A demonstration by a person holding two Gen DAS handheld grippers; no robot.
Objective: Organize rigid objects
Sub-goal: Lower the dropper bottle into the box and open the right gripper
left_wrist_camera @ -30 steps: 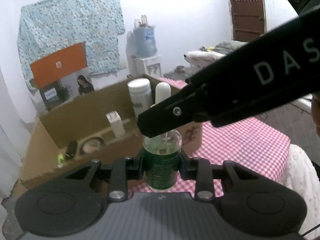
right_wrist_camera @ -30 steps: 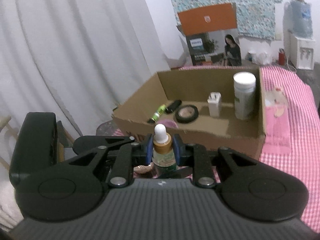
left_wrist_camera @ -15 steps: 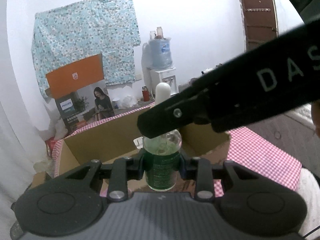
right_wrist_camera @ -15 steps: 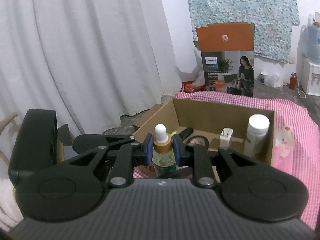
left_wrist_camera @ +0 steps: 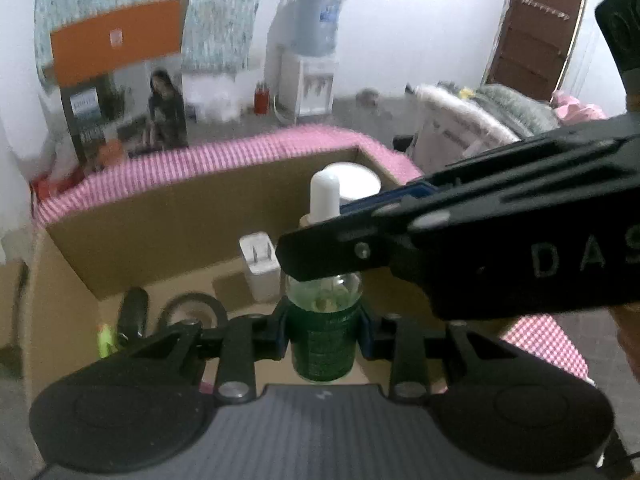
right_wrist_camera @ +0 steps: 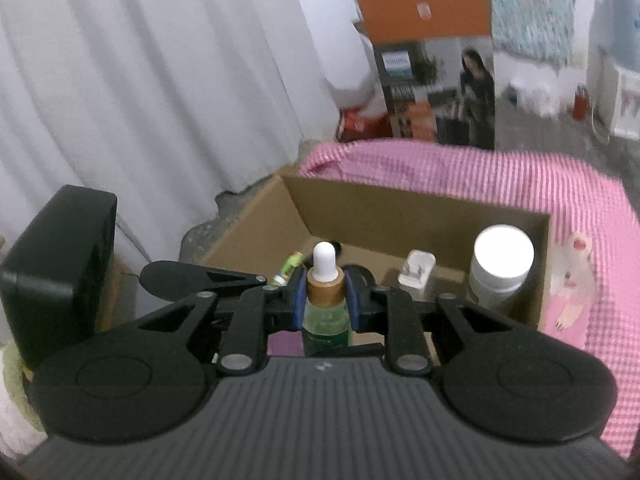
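Both grippers hold one green dropper bottle (left_wrist_camera: 322,340) with a white bulb and a tan collar. My left gripper (left_wrist_camera: 323,330) is shut on the bottle's green body. My right gripper (right_wrist_camera: 324,300) is shut on the bottle (right_wrist_camera: 324,320) at its tan collar, and its arm crosses the left wrist view from the right. The bottle hangs upright over the near part of an open cardboard box (left_wrist_camera: 168,216), also seen in the right wrist view (right_wrist_camera: 400,212).
Inside the box stand a white-lidded jar (right_wrist_camera: 502,268) and a white plug adapter (right_wrist_camera: 416,276); a round black compact (left_wrist_camera: 192,312), a black tube (left_wrist_camera: 134,312) and a green tube (right_wrist_camera: 288,266) lie there. The box sits on pink checked cloth (right_wrist_camera: 480,176). A white curtain (right_wrist_camera: 140,100) hangs left.
Both grippers tilted down and moved forward with the bottle. The box interior, mostly below view half a second ago, now lies under and ahead of the bottle.
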